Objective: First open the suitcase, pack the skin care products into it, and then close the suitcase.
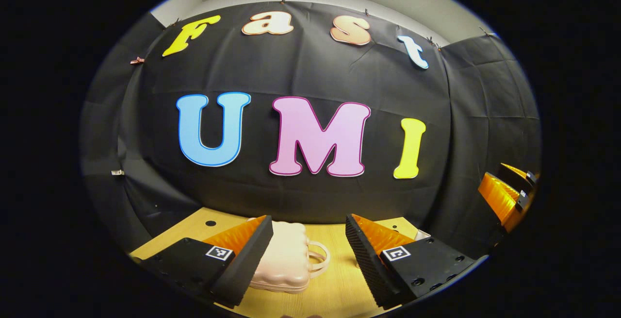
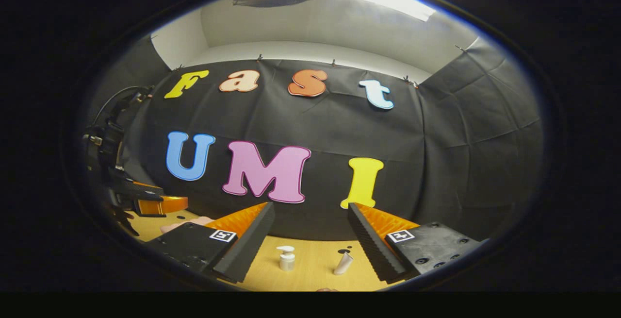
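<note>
suitcase (image 1: 286, 259) closed, lying flat on the wooden table (image 1: 339, 289), as we see it in the left gripper view: a pale pink, quilted shell with its loop handle (image 1: 320, 258) turned to the right. we find the left gripper (image 1: 309, 233) raised above the table's near edge, its two fingers (image 1: 242, 259) wide apart and clamping nothing; the suitcase shows in the gap between them, partly behind the left finger, and we see no contact with it. at the right rim of this view we note the right gripper (image 1: 509, 192), higher and well apart from the suitcase.

in the right gripper view we see the right gripper (image 2: 310, 221) likewise held above the table (image 2: 310, 269), fingers (image 2: 373, 250) spread wide, holding nothing. between the fingers, farther off on the table, stand two skin care products: a small white pump bottle (image 2: 286, 258), upright, and to its right a pale tube (image 2: 343, 263), leaning. the two stand near each other but apart. a dark round hole (image 2: 344, 251) marks the tabletop just behind the tube. at the left rim we see the left gripper (image 2: 145, 196), and under it a pink edge of the suitcase (image 2: 187, 224), well apart from the two products.
</note>
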Motion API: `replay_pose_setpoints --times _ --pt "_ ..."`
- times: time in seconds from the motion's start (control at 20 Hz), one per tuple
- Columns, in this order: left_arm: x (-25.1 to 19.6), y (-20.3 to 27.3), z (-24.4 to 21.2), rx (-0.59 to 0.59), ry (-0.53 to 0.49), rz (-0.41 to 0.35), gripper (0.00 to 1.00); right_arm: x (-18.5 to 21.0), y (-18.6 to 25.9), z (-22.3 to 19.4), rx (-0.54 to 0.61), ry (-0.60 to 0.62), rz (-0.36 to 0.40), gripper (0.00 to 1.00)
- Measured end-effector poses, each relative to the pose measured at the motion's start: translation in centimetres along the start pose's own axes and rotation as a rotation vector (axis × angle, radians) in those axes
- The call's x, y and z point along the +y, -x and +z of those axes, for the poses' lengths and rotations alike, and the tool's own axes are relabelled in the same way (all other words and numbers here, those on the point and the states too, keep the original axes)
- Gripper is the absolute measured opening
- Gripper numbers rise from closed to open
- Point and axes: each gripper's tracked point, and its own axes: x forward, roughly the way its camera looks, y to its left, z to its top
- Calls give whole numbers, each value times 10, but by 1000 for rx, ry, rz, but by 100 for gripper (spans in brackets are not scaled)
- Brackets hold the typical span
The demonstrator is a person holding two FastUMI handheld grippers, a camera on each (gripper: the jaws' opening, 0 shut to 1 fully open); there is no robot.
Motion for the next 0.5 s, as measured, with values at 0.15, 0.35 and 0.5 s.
replay_pose_setpoints --times 0.15,0.35,0.5 --pt "-2 -23 -8 30 23 -4 96 -5 -3 -9 15 4 -2 95" --pt "-9 -67 -40 118 73 -15 96 -10 -7 -29 30 47 10 97" --pt "-21 -104 -70 191 69 -44 96 -6 -10 -46 42 68 46 96"
